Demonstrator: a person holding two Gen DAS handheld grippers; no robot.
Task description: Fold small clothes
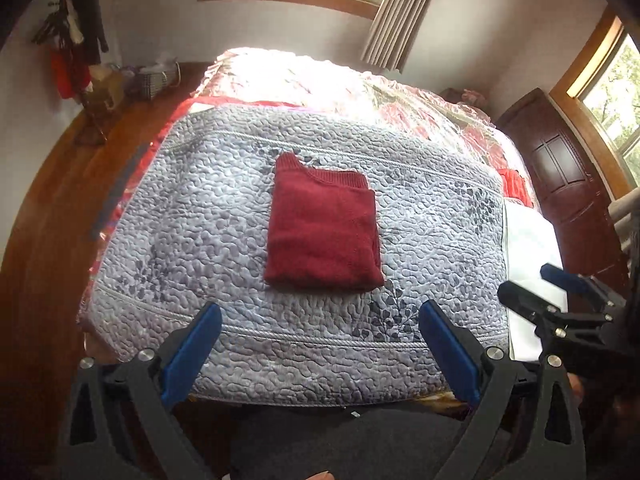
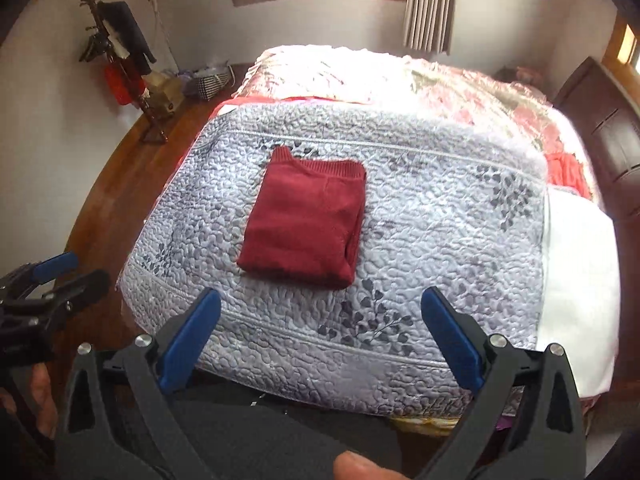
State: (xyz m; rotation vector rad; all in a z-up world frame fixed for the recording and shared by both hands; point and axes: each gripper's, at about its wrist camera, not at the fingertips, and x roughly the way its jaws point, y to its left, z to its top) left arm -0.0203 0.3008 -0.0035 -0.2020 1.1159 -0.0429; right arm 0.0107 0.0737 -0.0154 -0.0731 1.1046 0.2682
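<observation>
Red sweater lying folded into a compact rectangle near the middle of the grey quilt on the bed, ribbed band along the far edge, folded edge toward the viewer. Layers stacked evenly; a loose fold line visible down the right side in the right wrist view.

Handling, as judged: knit fabric, soft and limp, light, no stiffness of its own. Likely to sag and spill open if lifted by one corner. Not slippery; quilted surface beneath offering some grip. Best taken at the two near corners, pinching through all layers at once, or at opposite side edges for any further fold.

Left gripper: fingers spread wide, nothing between them. Held low at the near edge of the bed, pointing forward toward the sweater, well short of it and not touching it.

Right gripper: fingers likewise spread wide and empty. Same pose, level with the near edge of the quilt, sweater ahead and slightly left of centre. Seen also at the right edge of the left wrist view, tips apart.

White sheet lying beside the quilt on the right, clear of the sweater. Coat stand in the far left corner, no bearing on the work.

Fold appearing finished or nearly so.
</observation>
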